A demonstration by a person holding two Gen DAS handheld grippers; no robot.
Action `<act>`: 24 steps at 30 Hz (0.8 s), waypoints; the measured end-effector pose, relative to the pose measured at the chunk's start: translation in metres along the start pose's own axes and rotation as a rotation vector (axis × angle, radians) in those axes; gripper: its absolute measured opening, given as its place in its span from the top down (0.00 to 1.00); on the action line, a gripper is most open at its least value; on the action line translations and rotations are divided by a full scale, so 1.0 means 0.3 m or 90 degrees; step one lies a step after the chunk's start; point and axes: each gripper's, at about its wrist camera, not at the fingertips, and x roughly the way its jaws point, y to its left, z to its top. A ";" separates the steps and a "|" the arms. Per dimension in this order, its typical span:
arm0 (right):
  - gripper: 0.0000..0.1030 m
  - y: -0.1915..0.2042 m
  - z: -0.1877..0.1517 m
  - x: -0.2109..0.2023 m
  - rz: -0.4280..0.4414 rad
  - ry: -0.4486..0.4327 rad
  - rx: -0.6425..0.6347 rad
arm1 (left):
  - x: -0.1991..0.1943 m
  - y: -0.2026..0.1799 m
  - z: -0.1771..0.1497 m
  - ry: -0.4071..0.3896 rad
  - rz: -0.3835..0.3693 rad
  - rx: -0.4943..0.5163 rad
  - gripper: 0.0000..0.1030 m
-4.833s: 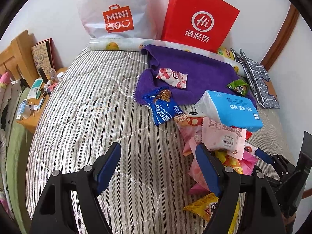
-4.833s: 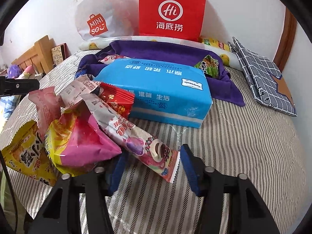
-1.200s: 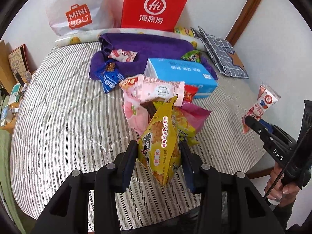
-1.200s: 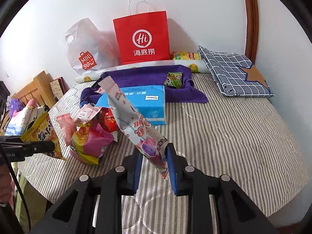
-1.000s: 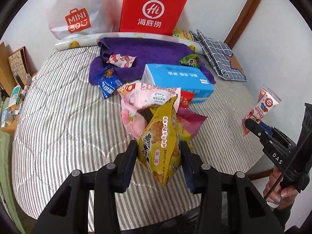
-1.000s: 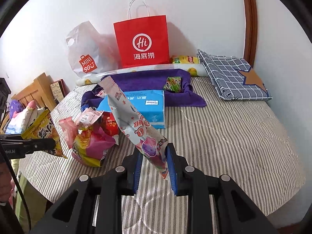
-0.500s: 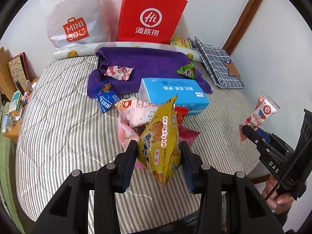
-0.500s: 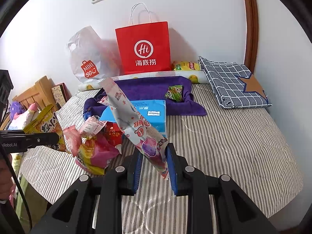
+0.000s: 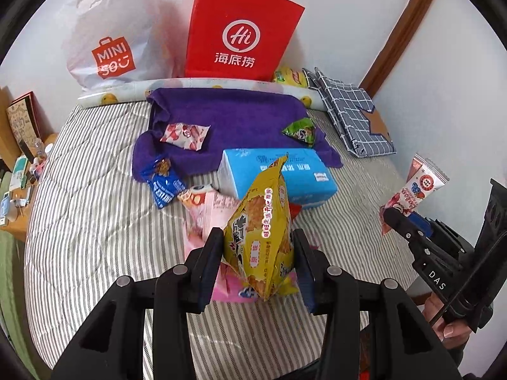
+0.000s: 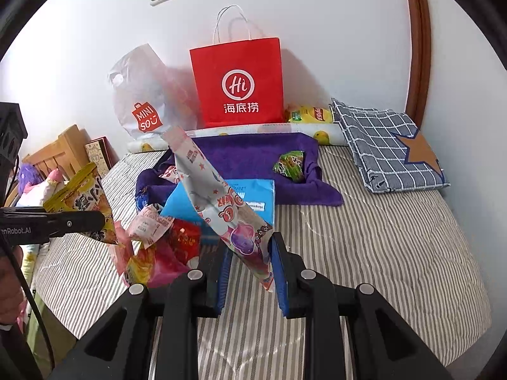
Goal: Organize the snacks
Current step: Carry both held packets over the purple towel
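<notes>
Yellow packet: yellow crisp packet [image 9: 261, 234] is standing upright at lower centre of the left wrist view, pinched between the pads of the left gripper [image 9: 258, 266], held clear above the bedding.
Left gripper state: jaws are pressing on both sides of the yellow crisp packet, part way apart around its bulk.
Right gripper: right gripper [image 10: 248, 272] is sitting at lower centre of the right wrist view, jaws squeezed together on the low end of a long pink-grey wrapper [image 10: 218, 202].
Wrapper pose: leaning up and to the left in frame, off the bed.
Cross view: same wrapper is showing at right edge of the left wrist view [image 9: 415, 190], above the other tool; a hand [image 9: 450, 323] is gripping that tool at lower right.
Snack pile: loose snack pile [image 10: 158, 240] is lying on the striped quilt [image 10: 380, 240], left of centre, touching the blue tissue pack [image 9: 279, 177].
Purple towel: purple towel [image 9: 234, 120] is spreading at upper centre, carrying a red-white packet [image 9: 185, 134] and a green packet [image 9: 299, 133], well apart.
Blue snack: blue packet [image 9: 161, 185] is lying at the towel's lower left edge.
Back wall: red paper bag [image 9: 240, 38] and white plastic bag [image 9: 111, 38] are standing side by side.
Upper right: checked cloth [image 10: 389, 145] is lying folded.
</notes>
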 end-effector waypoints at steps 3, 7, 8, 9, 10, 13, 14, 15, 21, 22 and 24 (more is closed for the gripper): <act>0.77 -0.004 0.028 0.014 0.002 -0.001 -0.001 | 0.013 -0.004 0.032 0.000 -0.002 0.002 0.58; 0.77 -0.007 0.065 0.035 0.005 -0.004 0.000 | 0.028 -0.010 0.073 0.001 -0.006 0.004 0.58; 0.77 -0.009 0.073 0.040 0.005 -0.005 0.000 | 0.032 -0.012 0.084 0.001 -0.006 0.005 0.58; 0.77 -0.010 0.082 0.045 0.006 -0.006 0.001 | 0.035 -0.014 0.093 0.000 -0.007 0.006 0.58; 0.77 -0.014 0.091 0.051 0.006 -0.006 0.002 | 0.039 -0.016 0.104 0.000 -0.008 0.006 0.58; 0.77 -0.021 0.118 0.067 0.006 -0.008 0.004 | 0.051 -0.022 0.137 0.000 -0.010 0.007 0.58; 0.77 -0.023 0.131 0.078 0.004 -0.008 0.001 | 0.057 -0.024 0.149 0.001 -0.009 0.009 0.58; 0.77 -0.024 0.142 0.086 0.002 -0.008 -0.001 | 0.061 -0.025 0.156 0.001 -0.007 0.011 0.58; 0.77 -0.031 0.207 0.155 -0.005 -0.004 -0.012 | 0.106 -0.009 0.210 0.002 -0.005 0.005 0.58; 0.77 -0.032 0.218 0.168 -0.006 -0.004 -0.013 | 0.115 -0.003 0.220 0.003 -0.005 0.003 0.58; 0.77 -0.040 0.236 0.193 -0.006 -0.005 -0.014 | 0.135 0.013 0.240 0.005 -0.004 -0.002 0.58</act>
